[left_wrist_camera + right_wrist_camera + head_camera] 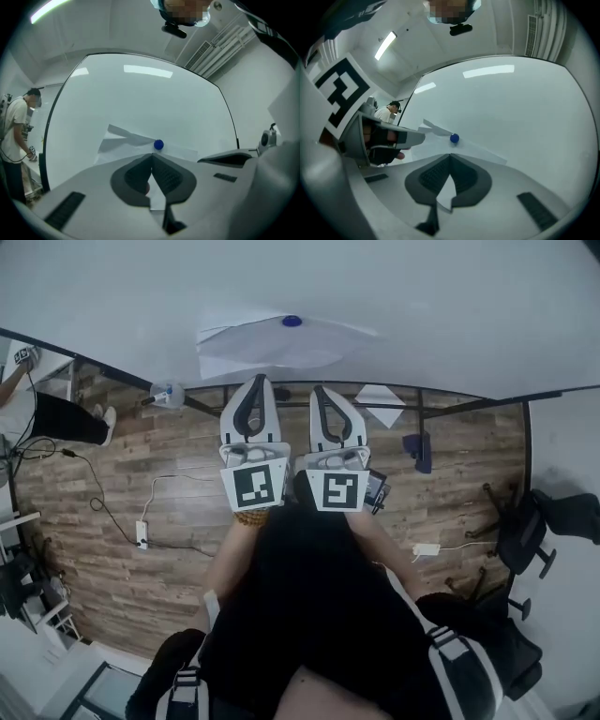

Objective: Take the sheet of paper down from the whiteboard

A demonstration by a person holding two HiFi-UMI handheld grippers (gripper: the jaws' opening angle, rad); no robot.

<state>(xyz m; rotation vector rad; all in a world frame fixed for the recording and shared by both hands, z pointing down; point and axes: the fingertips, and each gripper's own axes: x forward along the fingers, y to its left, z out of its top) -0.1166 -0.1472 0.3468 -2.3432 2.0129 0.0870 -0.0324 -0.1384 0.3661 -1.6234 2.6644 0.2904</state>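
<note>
1. The left claw (152, 154) is closed; its jaws meet at the tips with nothing between them.
2. The right claw (450, 155) is closed and empty too, just beside the left one.
3. The sheet of paper (267, 345) hangs on the whiteboard (441, 306) ahead of both claws and apart from them. It is creased near one corner.
4. A blue magnet (292, 322) pins the sheet, straight beyond the claw tips.

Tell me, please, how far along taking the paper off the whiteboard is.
Nothing looks done yet: the sheet of paper hangs on the whiteboard under the blue magnet. In hand: the left gripper and right gripper point at it, jaws shut and empty. Left: remove the magnet and take the sheet down.
</note>
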